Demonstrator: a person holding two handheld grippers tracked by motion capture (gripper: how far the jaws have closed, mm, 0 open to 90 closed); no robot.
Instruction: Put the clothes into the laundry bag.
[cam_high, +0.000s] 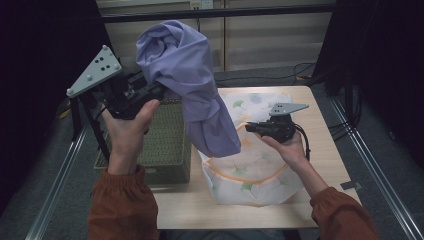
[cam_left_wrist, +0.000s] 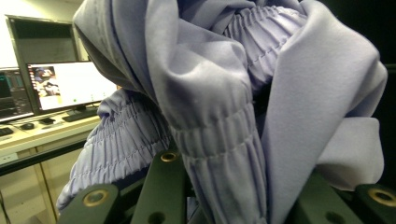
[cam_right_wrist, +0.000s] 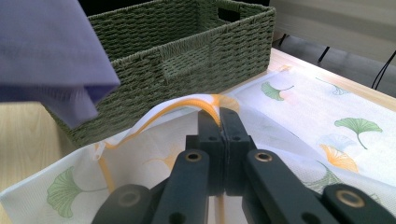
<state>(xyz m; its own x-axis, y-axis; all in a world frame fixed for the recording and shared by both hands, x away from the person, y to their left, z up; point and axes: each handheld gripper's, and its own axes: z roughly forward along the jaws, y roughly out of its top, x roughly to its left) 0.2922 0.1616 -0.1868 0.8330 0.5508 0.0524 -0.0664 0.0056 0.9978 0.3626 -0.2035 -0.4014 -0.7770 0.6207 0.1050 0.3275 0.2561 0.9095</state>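
Above the basket (cam_high: 165, 145) and the left half of the table (cam_high: 320, 150), the left gripper (cam_high: 150, 92) holds a bunched lilac garment (cam_high: 192, 85) up in the air, its jaws nearly closed on a gathered, elasticated part of the cloth, as the left gripper view shows close up (cam_left_wrist: 219, 154). From that grip the garment hangs down in a twisted fold, and its lower end dangles over the mouth of the bag (cam_high: 250, 170), a white mesh bag printed with green and orange leaves and edged in orange. Whether the cloth's tip touches the bag or only hangs just above it is hard to tell from the high view. The bag lies on the table just to the right of the basket, with its far end reaching toward the table's back edge. The right gripper (cam_high: 252, 127) is down at the bag's orange rim, jaws shut tight on it, and the right gripper view shows the rim (cam_right_wrist: 205, 102) pinched between the black jaws and lifted a little so the opening arches up. Behind it in that view stands the green woven basket (cam_right_wrist: 187, 60), with a corner of the lilac garment (cam_right_wrist: 51, 65) hanging at upper left.
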